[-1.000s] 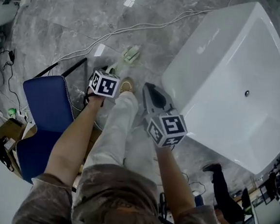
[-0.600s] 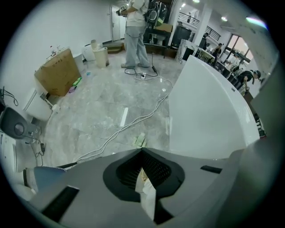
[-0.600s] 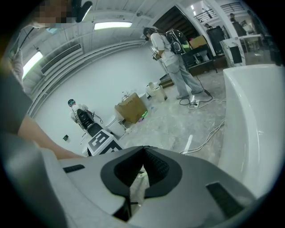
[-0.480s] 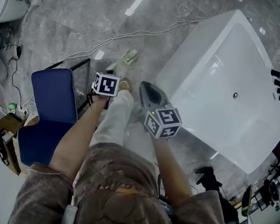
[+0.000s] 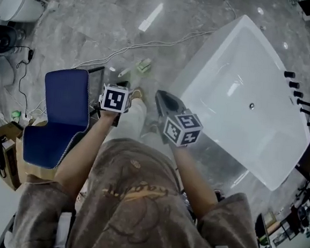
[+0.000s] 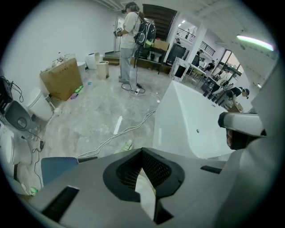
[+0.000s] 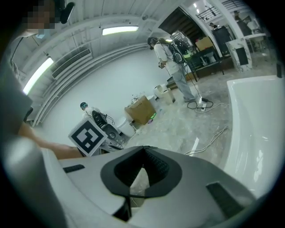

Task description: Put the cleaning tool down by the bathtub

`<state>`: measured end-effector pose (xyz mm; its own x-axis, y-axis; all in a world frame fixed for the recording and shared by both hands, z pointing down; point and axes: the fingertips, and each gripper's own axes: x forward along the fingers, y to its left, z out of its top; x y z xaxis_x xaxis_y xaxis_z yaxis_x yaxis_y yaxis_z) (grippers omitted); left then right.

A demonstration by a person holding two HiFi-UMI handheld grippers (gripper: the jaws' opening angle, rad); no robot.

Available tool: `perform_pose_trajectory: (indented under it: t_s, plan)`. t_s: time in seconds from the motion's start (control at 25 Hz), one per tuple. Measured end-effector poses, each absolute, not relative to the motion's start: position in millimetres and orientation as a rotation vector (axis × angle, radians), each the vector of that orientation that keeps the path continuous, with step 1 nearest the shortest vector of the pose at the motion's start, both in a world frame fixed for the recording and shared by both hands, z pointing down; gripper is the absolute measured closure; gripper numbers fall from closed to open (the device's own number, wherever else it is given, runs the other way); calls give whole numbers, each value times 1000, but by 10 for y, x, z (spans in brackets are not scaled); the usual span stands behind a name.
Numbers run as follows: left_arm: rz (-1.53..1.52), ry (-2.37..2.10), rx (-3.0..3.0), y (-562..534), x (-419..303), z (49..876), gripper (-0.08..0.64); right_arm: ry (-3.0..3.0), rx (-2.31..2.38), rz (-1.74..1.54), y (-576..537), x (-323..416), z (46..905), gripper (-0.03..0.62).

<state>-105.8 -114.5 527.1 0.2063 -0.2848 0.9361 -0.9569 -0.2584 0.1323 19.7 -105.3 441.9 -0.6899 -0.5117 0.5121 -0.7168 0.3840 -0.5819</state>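
The cleaning tool point(image 5: 143, 66), a small pale green and white brush, lies on the grey marble floor just left of the white bathtub point(image 5: 267, 76); it also shows in the left gripper view point(image 6: 128, 145). No gripper touches it. My left gripper point(image 6: 142, 152) is held high over the floor, jaws shut with nothing between them; the head view shows mostly its marker cube point(image 5: 115, 99). My right gripper point(image 5: 161, 97) hangs beside it near the tub's corner, its jaws closed tip to tip point(image 7: 143, 149) and empty.
A blue padded chair point(image 5: 64, 110) stands at the left. White cables point(image 5: 151, 39) run across the floor above the tool. Toilets point(image 5: 20, 3) and a cardboard box point(image 6: 60, 78) line the far left. Another person point(image 6: 129, 40) stands in the background.
Both grippers and the head camera have risen away from the floor as the person straightened up. The cleaning tool stays lying on the floor by the tub.
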Motion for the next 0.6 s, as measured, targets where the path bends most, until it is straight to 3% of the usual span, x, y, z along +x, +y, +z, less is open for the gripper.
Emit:
perform_pose_trajectory:
  t_s: [0.6]
  plan:
    - [889,-1104,2032,-423,-512,3746,554,-2554,1008,1028,-336,343,3308,592]
